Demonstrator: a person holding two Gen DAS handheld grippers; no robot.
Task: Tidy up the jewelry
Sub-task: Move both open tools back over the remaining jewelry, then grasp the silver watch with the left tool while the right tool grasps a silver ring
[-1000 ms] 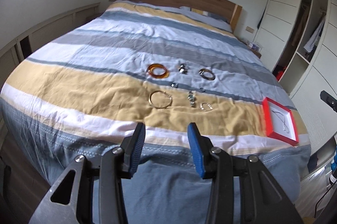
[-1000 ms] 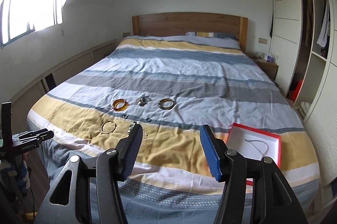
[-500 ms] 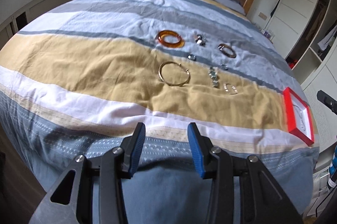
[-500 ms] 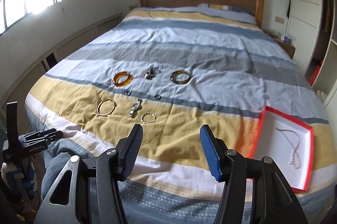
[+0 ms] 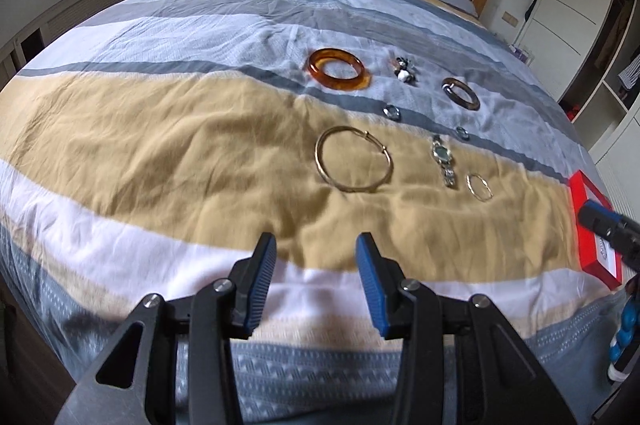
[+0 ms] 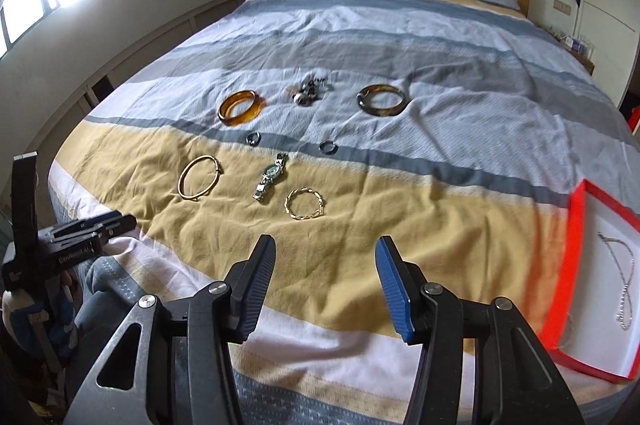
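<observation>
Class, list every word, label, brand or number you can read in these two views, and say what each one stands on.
Pale lettering on the left gripper's black body, seen in the right wrist view: blurred, not surely readable.
Watch dial: too small to read.
Red box, bedspread: no text visible.

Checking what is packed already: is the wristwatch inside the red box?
No, the wristwatch lies on the bedspread's yellow stripe; the red box holds only a necklace.
</observation>
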